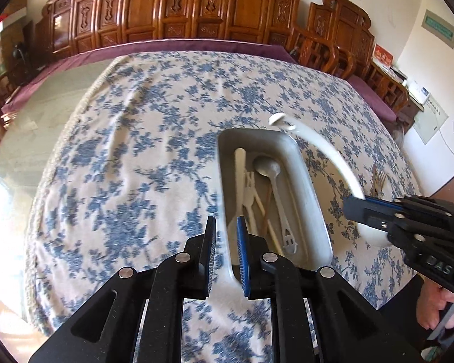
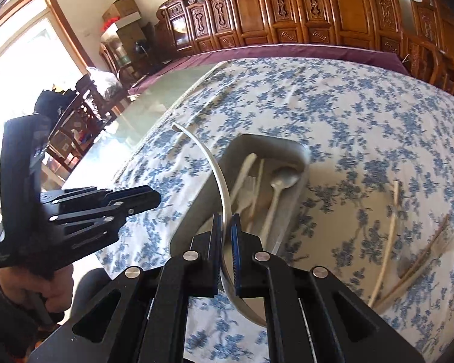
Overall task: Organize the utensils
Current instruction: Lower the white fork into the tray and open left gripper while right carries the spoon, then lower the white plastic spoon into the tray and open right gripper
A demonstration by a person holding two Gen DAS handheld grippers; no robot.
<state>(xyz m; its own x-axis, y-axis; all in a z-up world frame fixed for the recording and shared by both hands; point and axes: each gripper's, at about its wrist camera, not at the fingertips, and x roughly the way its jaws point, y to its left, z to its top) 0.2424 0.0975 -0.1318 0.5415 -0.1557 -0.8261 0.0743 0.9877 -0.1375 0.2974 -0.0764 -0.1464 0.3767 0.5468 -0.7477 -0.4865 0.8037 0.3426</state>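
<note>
A grey metal tray lies on the blue-flowered tablecloth. It holds a metal spoon, a white fork, a white knife and chopsticks. My right gripper is shut on a long, curved white ladle-like utensil, held in the air over the tray's right side. My left gripper hovers at the tray's near left corner. Its jaws stand a little apart with nothing between them; the tray rim shows through the gap.
More utensils lie loose on the cloth right of the tray: a fork, a pale stick and wooden pieces. A bare glass tabletop lies left of the cloth. Carved wooden chairs line the far edge.
</note>
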